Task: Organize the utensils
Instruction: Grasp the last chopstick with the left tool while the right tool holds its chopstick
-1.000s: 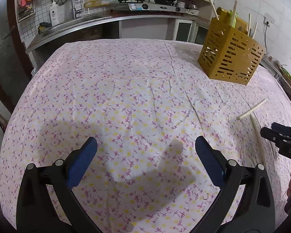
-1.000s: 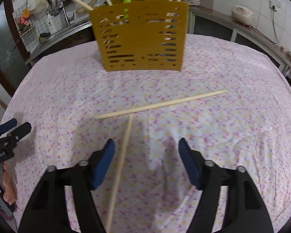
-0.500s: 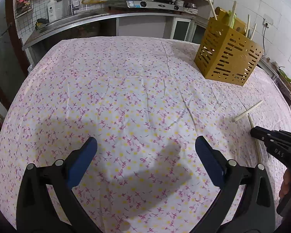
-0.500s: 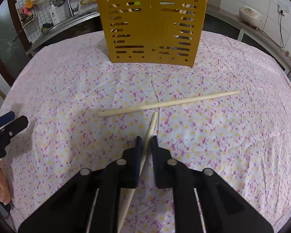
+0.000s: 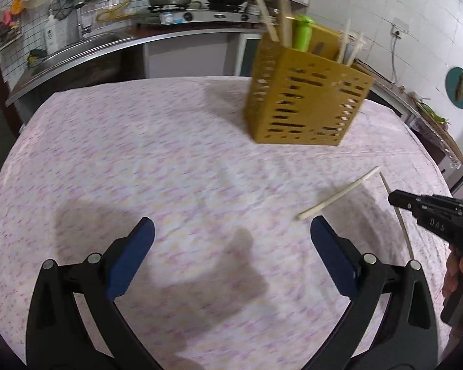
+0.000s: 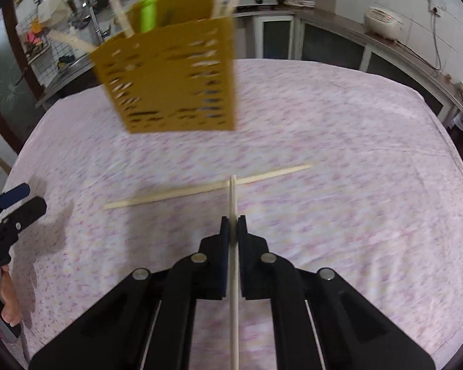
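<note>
On the floral pink-and-white tablecloth [image 6: 339,141], a pale wooden chopstick [image 6: 200,188] lies flat in front of the slotted mustard-yellow utensil holder [image 6: 169,86]. Right gripper [image 6: 233,225] clenched on a second pale chopstick [image 6: 234,277], its tip pointing toward the holder. Left gripper [image 5: 231,240] spread wide over bare cloth, holding nothing.

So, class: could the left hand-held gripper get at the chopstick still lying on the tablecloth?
Probably yes. The left hand-held gripper is open and empty, and only bare tablecloth lies between it and the loose chopstick.
</note>
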{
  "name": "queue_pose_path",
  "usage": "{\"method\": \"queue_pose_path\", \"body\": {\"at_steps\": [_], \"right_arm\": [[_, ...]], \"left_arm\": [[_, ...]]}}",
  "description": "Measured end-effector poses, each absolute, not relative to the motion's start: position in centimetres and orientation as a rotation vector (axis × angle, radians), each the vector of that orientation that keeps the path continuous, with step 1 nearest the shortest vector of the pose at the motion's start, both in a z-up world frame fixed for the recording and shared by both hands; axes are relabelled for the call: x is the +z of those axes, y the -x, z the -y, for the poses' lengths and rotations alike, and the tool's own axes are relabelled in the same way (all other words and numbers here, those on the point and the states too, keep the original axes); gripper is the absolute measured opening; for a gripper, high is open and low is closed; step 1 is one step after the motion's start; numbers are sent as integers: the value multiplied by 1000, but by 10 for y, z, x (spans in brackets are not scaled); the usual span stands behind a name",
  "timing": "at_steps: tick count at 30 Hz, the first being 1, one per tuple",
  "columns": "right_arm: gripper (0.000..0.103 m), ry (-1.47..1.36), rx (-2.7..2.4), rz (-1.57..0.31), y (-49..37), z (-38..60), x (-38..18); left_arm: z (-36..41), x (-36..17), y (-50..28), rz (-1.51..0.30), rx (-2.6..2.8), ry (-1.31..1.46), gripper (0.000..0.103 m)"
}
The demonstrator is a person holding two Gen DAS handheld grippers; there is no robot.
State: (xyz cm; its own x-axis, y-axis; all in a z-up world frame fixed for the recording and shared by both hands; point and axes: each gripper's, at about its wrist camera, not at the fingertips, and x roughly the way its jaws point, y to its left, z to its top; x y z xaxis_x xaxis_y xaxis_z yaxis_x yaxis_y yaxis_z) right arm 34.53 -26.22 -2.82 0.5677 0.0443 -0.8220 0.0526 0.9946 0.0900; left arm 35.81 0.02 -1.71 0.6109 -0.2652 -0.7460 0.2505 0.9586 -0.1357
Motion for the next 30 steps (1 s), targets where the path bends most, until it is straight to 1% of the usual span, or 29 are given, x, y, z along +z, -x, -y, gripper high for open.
{"method": "queue_pose_path", "body": {"at_steps": [4,6,7,8,10,15,17,18,19,20,21,22,24,25,26,27,30], "right_arm": [[5,-132,-61,-974,-350,306,-28],[5,-147,-82,-980,-350,323,-31],[5,-155,-93,-982,-350,332,-32],[5,-160,-101,-983,-350,337,-33],[5,-170,-110,-991,-349,349,-37],[5,-201,-143,-1012,-348,373,-47],[5,-208,-153,-1017,-348,378,-50],[5,-212,-155,-1020,-348,380,-52],[5,-216,-159,-1025,-348,382,-54],[5,-215,-161,-1026,-348,382,-55],[5,-216,-163,-1027,-348,383,-56],[5,-218,-166,-1027,-347,384,-56],[5,-221,-166,-1026,-347,386,-55],[5,-220,-167,-1024,-347,386,-55],[5,-220,-167,-1022,-346,385,-55],[5,-219,-165,-1020,-346,384,-55],[5,-218,-151,-1015,-347,378,-54]], "left_arm": [[36,-16,-363,-850,-373,-10,98],[56,-20,-370,-858,-429,-15,96],[62,-22,-372,-862,-453,-17,92],[73,-23,-376,-868,-486,-28,86],[90,-25,-381,-876,-528,-58,81],[130,-26,-385,-871,-611,-149,79],[147,-28,-384,-871,-646,-206,77],[156,-31,-384,-878,-658,-235,73],[161,-34,-385,-888,-656,-256,67],[167,-38,-387,-904,-649,-279,57],[171,-42,-389,-926,-652,-292,51],[175,-48,-392,-957,-658,-306,40],[179,-54,-394,-957,-617,-347,34],[176,-54,-395,-959,-613,-343,29],[172,-53,-398,-970,-598,-323,20],[168,-53,-400,-985,-597,-299,19],[146,-51,-407,-1049,-584,-178,13]]}}
